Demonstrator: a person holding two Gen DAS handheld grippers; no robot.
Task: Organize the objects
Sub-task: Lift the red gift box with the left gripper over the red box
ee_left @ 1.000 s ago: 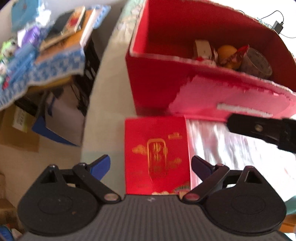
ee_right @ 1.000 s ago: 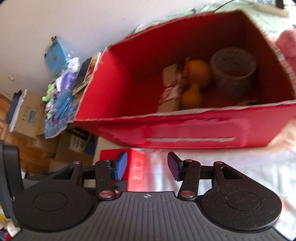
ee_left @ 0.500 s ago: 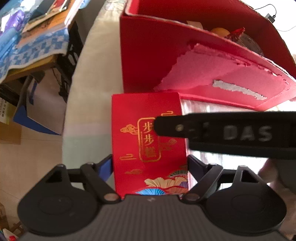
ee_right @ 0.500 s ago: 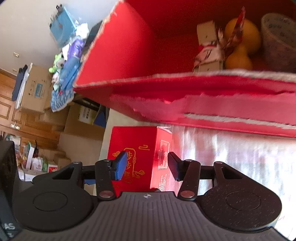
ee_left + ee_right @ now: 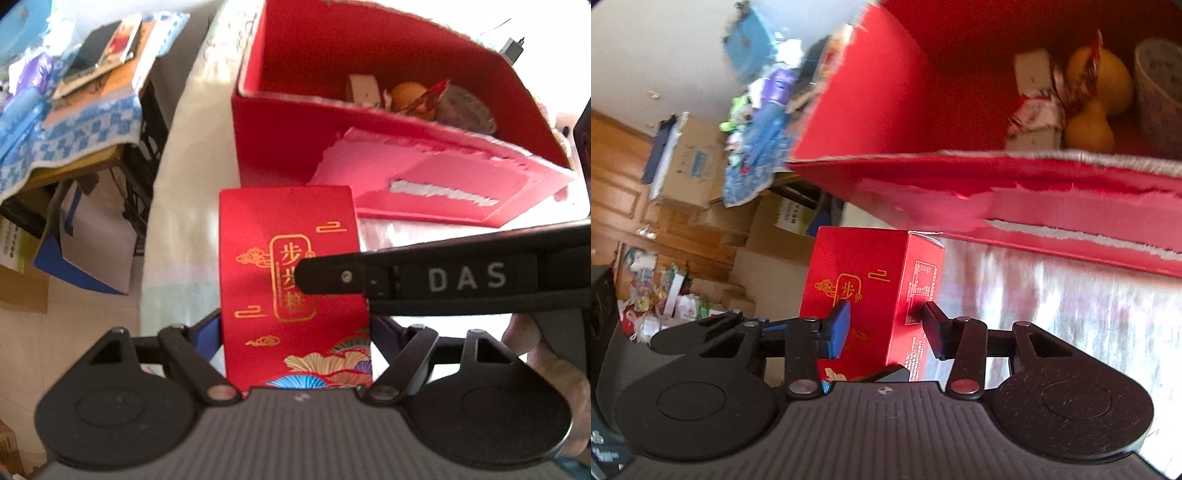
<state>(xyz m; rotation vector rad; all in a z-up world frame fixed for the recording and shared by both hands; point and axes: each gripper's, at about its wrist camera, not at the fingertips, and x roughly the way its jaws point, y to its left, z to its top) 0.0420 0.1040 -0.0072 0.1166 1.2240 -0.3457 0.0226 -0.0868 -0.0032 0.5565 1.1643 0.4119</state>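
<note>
One red carton [image 5: 291,258], two grippers [image 5: 295,332] [image 5: 884,325]

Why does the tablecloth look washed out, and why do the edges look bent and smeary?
Right wrist view: strong light glares off the tablecloth, bleaching its pattern; the big red box rim is smeared by motion blur. Left wrist view: the fisheye lens bows the side table near the edge, while the small red box stays fairly sharp, gold print readable.
</note>
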